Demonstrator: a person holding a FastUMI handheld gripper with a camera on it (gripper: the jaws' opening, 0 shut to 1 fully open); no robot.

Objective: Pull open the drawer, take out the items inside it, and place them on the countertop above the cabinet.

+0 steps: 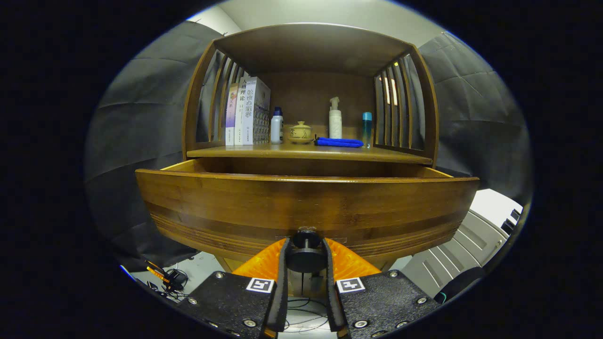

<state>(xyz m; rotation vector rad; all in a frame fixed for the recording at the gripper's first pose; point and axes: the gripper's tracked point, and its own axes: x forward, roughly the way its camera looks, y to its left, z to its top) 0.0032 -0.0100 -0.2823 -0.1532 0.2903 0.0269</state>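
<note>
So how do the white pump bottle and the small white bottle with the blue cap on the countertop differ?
The pump bottle is taller and slimmer, with a white pump head; the blue-capped bottle is shorter and squatter, with a dark blue cap. The pump bottle stands behind the blue cloth; the blue-capped bottle stands beside the books. Both are white and upright. The gripper is shut on the drawer knob.

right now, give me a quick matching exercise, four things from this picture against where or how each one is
Things:
1. drawer knob
2. blue cloth
3. books
4. drawer

Places or states:
A. upright at the countertop's left end
B. pulled out toward the gripper
C. between the two fingers
D. folded flat beside the pump bottle

Pairs: 1-C, 2-D, 3-A, 4-B
</note>
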